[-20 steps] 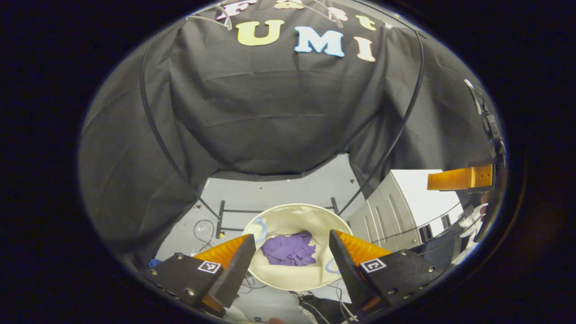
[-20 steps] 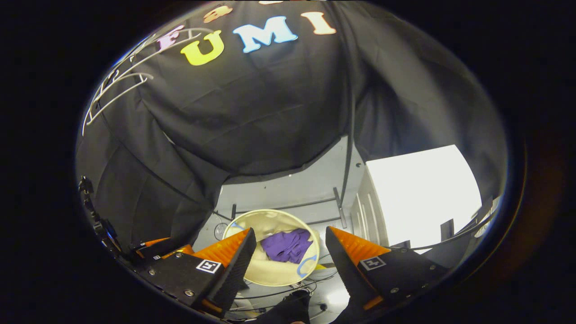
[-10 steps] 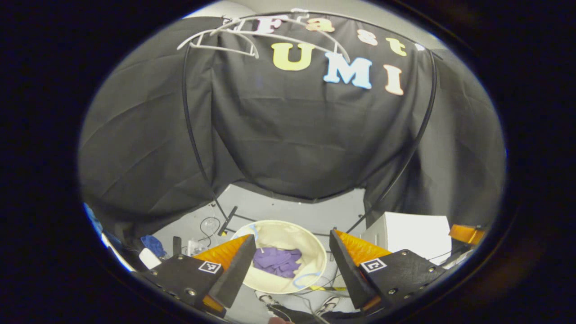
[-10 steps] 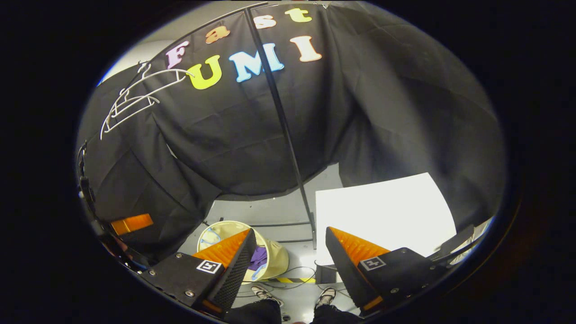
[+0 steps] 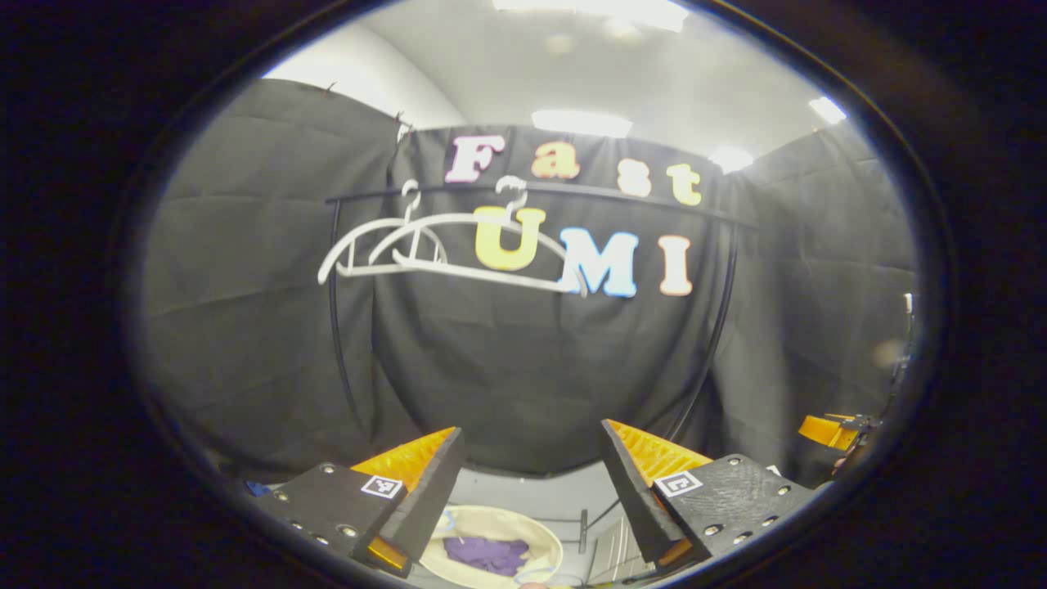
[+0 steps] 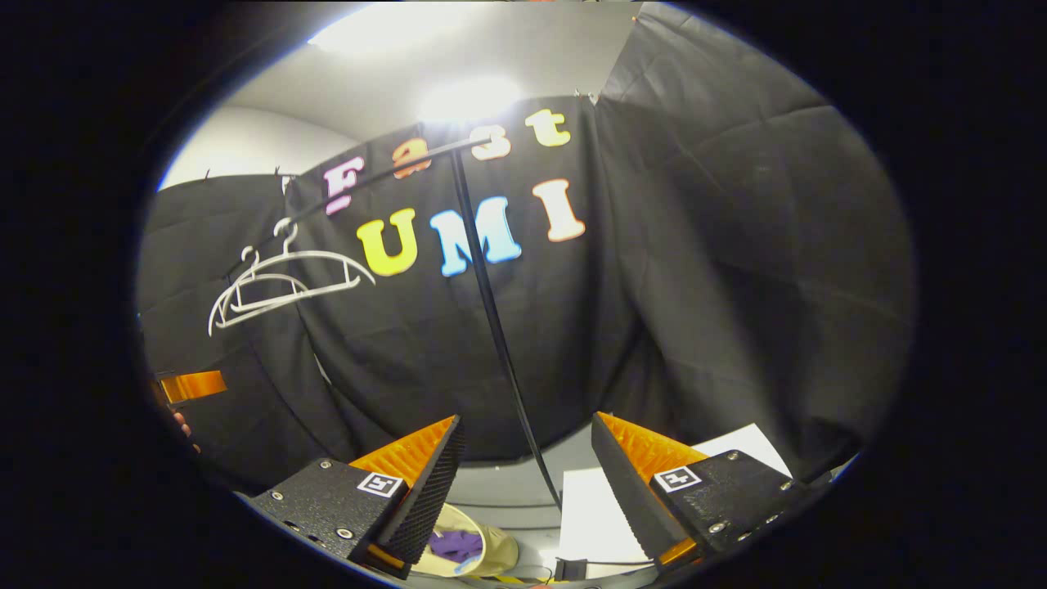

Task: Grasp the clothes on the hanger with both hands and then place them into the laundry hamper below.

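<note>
**Both claws released, clothes in the hamper**

The left claw (image 5: pixel 527 438) is released, its two fingers stand wide apart and nothing is between them. The right claw (image 6: pixel 523 429) is also released, with an empty gap between its fingers. Both claws point toward the black wall of the booth.

The hamper (image 5: pixel 491 523) is a round cream one and stands on the floor, low between the fingers in the left gripper view. The purple clothes (image 5: pixel 487 555) lie inside it, on its bottom, in a loose heap. In the right gripper view the hamper (image 6: pixel 491 550) is partly hidden behind the left-hand finger, and a part of the clothes (image 6: pixel 456 544) shows inside it.

Two white hangers (image 5: pixel 442 249) hang on the black rail (image 5: pixel 654 204), near its left end in the left gripper view. They are bare and overlap each other. In the right gripper view the hangers (image 6: pixel 282 282) are at the left, also bare, and a black pole (image 6: pixel 495 327) of the rack goes down from the rail to the floor, between the fingers.

The right claw (image 5: pixel 830 429) shows in part at the right edge of the left gripper view; from there I cannot tell its state. The left claw (image 6: pixel 192 384) shows in part at the left edge of the right gripper view. A white box (image 6: pixel 585 507) stands on the floor just beside the pole.
</note>
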### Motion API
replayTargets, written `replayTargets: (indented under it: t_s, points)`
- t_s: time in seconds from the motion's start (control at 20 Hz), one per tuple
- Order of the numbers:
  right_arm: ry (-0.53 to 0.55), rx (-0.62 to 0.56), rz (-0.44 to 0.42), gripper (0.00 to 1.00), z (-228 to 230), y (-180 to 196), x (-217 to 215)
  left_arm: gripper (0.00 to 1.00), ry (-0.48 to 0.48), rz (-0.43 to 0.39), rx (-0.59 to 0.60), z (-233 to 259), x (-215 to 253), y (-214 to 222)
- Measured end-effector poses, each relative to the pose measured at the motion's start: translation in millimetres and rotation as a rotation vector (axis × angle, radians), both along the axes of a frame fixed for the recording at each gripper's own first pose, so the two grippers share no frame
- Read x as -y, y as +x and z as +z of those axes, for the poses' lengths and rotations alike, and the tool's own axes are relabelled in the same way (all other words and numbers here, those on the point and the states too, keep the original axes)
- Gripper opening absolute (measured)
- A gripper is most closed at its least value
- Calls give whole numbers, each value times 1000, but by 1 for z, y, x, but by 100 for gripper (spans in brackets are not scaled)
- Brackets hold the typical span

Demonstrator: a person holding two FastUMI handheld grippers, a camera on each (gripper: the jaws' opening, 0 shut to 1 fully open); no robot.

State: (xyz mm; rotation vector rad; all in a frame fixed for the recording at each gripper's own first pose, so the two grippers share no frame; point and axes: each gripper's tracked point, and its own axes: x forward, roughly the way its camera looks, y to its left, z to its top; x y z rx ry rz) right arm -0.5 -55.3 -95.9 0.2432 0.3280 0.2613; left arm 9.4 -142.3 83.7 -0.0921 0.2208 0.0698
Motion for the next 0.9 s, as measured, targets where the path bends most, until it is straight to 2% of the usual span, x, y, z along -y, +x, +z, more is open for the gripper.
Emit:
replayTargets:
  t_s: [0.05, 0.1, 0.15, 0.25, 0.3, 0.35, 0.4, 0.5, 0.75, 0.8, 0.85, 0.9]
  points:
    - [11, 40, -15, 91, 17, 4, 3, 100, 8, -5, 49, 16, -6, -3]
    - [21, 86, -26, 95, 33, 9, 5, 100, 7, -10, 90, 33, -14, -2]
    - [19, 126, -37, 91, 48, 15, 5, 99, -3, -13, 118, 44, -19, -7]
    - [-14, 172, -60, 95, 67, 25, 7, 100, -34, -13, 163, 69, -38, -6]
    - [-33, 210, -77, 91, 83, 26, 11, 100, -40, -13, 186, 84, -48, -5]
    - [-53, 251, -103, 90, 99, 28, 15, 100, -35, -10, 216, 101, -59, -10]
    - [-70, 294, -130, 95, 114, 27, 20, 100, -25, -9, 236, 113, -71, -10]
    - [-101, 345, -164, 95, 132, 19, 23, 100, -3, -7, 258, 119, -92, -8]
    - [-151, 345, -274, 95, 131, -4, 48, 99, -6, 16, 285, 116, -137, -4]
    - [-167, 337, -295, 95, 128, -9, 56, 95, -11, 14, 282, 114, -144, -3]
    - [-181, 330, -312, 95, 127, -13, 61, 95, -9, 9, 278, 110, -149, -3]
    - [-192, 328, -325, 95, 127, -17, 64, 99, -3, 5, 272, 107, -155, -2]
